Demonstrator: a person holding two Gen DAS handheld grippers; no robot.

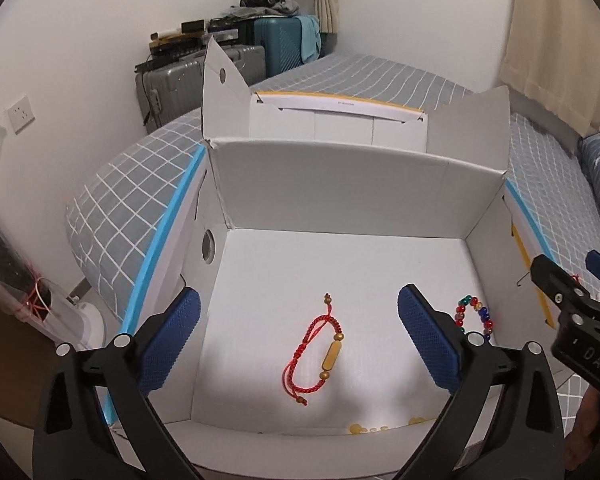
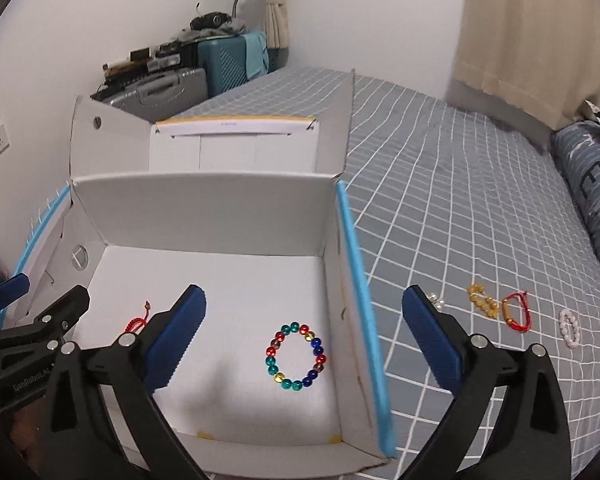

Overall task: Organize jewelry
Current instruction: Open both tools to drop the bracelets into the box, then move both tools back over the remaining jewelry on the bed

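**Two bracelets in the white box, four pieces on the bed**

The left tool (image 1: 298, 340) hangs over the open white cardboard box (image 1: 332, 184), its blue textured pads spread wide and holding nothing. Between them, on the matte box floor, lies the red braided cord bracelet (image 1: 314, 354) with a smooth yellow tube bead and round wooden beads; its long axis runs from about 7 o'clock to 1 o'clock, the knotted tail bead pointing toward 12. At 3 o'clock of it, partly behind the right pad, the multicoloured glass bead bracelet (image 1: 474, 316) lies near the box's right wall. A few small yellow beads (image 1: 370, 427) show along the near wall at 5 o'clock. The right tool's black frame enters at the far right edge of this view.

The right wrist view shows more. Only the red cord's tip peeks past the left pad, while the bead bracelet (image 2: 297, 356) shows whole: a flat, nearly round ring of glossy spheres. The right tool (image 2: 304, 344) straddles the box's blue-edged right wall, pads wide apart and empty. Beyond that wall, on the grey grid-pattern bed (image 2: 440, 220), lie a small clear piece (image 2: 436, 300), a yellow bead cluster (image 2: 482, 300), a second red cord bracelet (image 2: 516, 312) with a gold tube, and, farthest toward 3 o'clock, a pale pink bead bracelet (image 2: 570, 328).
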